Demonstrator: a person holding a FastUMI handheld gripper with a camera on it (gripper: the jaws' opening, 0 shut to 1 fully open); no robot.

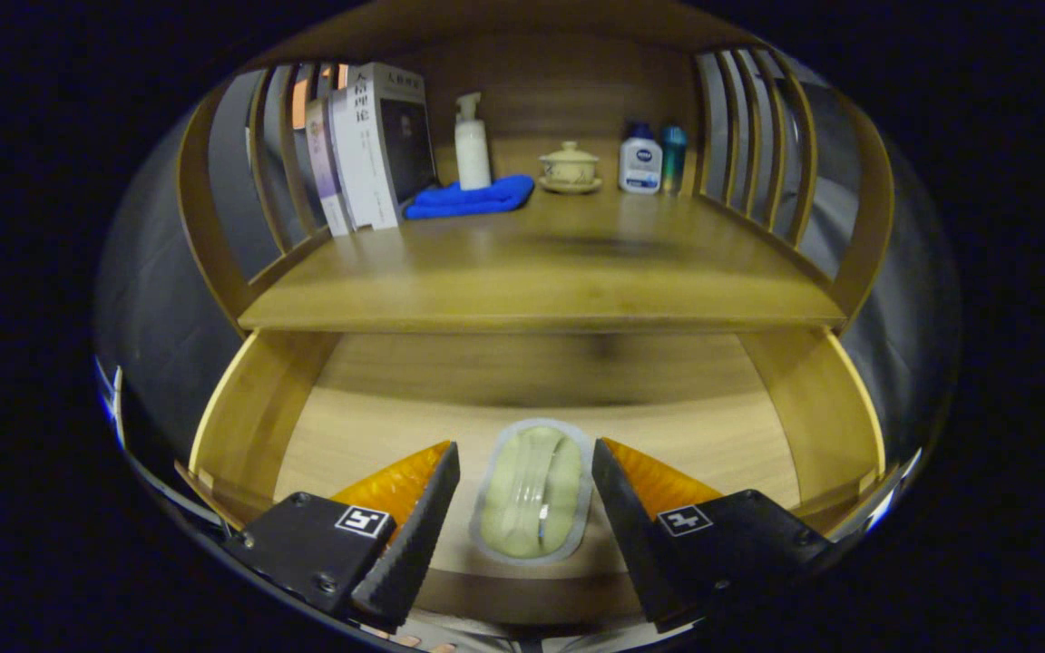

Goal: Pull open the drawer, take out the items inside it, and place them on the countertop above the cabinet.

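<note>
Gripper view: gripper [525,508] w/ fingers spread wide, gripping nothing, flanking a pale sealed packet [532,494] lying flat btwn them on the open drawer [368,426] floor, worktop [541,272] at 12 o'clock beyond.

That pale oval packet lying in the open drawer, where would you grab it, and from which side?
Across its narrow middle, coming down from above. The packet lies flat on the drawer floor with its long axis pointing away, so its two long edges face the fingers. The hand-held gripper is open, one finger either side of it, not touching; lowering and closing should pinch it.
</note>
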